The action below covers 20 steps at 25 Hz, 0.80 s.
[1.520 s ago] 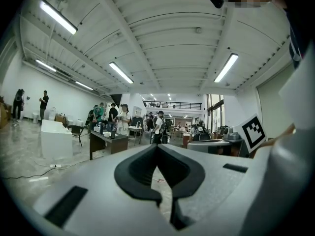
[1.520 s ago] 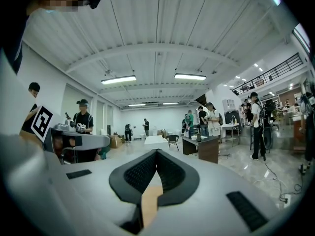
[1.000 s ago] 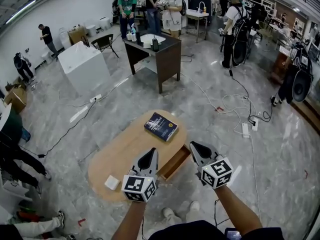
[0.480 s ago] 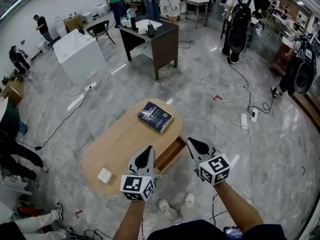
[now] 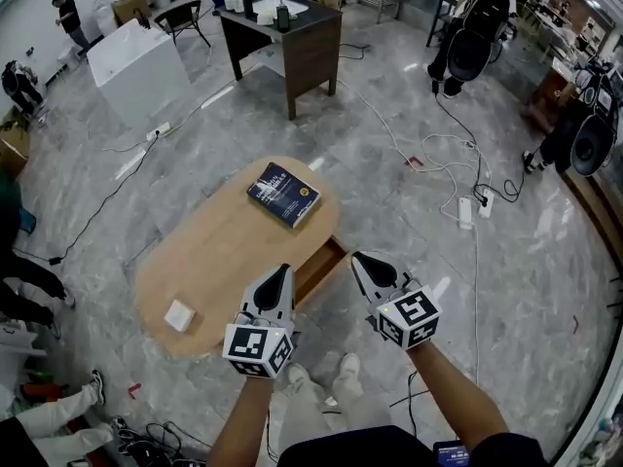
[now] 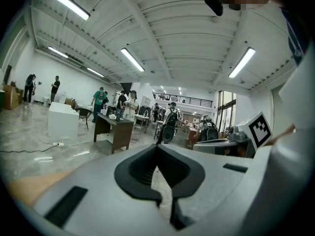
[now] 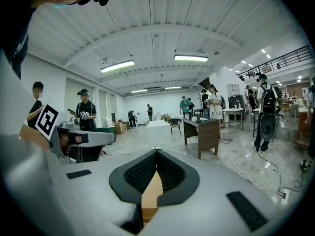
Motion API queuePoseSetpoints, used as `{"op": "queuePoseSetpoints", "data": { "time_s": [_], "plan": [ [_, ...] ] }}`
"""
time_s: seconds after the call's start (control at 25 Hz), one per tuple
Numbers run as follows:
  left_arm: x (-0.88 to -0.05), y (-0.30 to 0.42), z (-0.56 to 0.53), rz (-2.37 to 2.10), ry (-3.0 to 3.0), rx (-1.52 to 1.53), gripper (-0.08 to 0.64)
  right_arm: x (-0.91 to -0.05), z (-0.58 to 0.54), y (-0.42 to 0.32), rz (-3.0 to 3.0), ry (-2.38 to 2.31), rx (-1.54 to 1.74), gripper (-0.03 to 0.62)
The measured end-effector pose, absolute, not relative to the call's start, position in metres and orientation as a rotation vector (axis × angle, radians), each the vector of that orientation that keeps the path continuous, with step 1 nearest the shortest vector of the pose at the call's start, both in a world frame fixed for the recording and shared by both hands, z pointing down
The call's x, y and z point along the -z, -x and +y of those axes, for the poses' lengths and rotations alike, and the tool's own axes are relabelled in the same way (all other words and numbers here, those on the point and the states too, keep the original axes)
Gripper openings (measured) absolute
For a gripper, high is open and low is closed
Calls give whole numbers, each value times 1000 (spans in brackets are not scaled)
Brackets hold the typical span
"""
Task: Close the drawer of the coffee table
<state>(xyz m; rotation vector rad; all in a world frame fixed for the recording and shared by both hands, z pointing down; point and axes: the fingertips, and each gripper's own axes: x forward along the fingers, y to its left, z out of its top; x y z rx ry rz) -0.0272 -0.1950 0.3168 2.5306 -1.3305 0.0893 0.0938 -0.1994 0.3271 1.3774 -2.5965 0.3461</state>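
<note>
The drawer (image 5: 321, 264) is sticking open at the coffee table's (image 5: 209, 261) 4 o'clock side. The left gripper (image 5: 279, 278), at the drawer's 8 o'clock, and the right gripper (image 5: 368, 266), at its 3 o'clock, are keeping their jaws pressed together, holding nothing.

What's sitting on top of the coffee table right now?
A dark blue book lies at the far end of the oval wooden coffee table, a small white box at the near left. The left tongs cover part of its near edge.

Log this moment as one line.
coffee table drawer: open | left gripper: shut, empty | right gripper: shut, empty
</note>
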Motion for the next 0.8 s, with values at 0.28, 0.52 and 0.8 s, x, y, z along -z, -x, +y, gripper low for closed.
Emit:
{"op": "queuePoseSetpoints", "data": {
  "time_s": [0.28, 0.52, 0.8],
  "plan": [
    [-347, 7, -189, -1297, -2543, -142, 2, -357, -193, -97, -2592, -1335, -388, 12],
    [-368, 3, -188, -1283, -2564, -192, 2, -381, -189, -96, -2585, -1309, -417, 12],
    [-405, -3, -171, -1274, -2518, -207, 3, -421, -180, -95, -2570, -1286, -476, 12]
  ]
}}
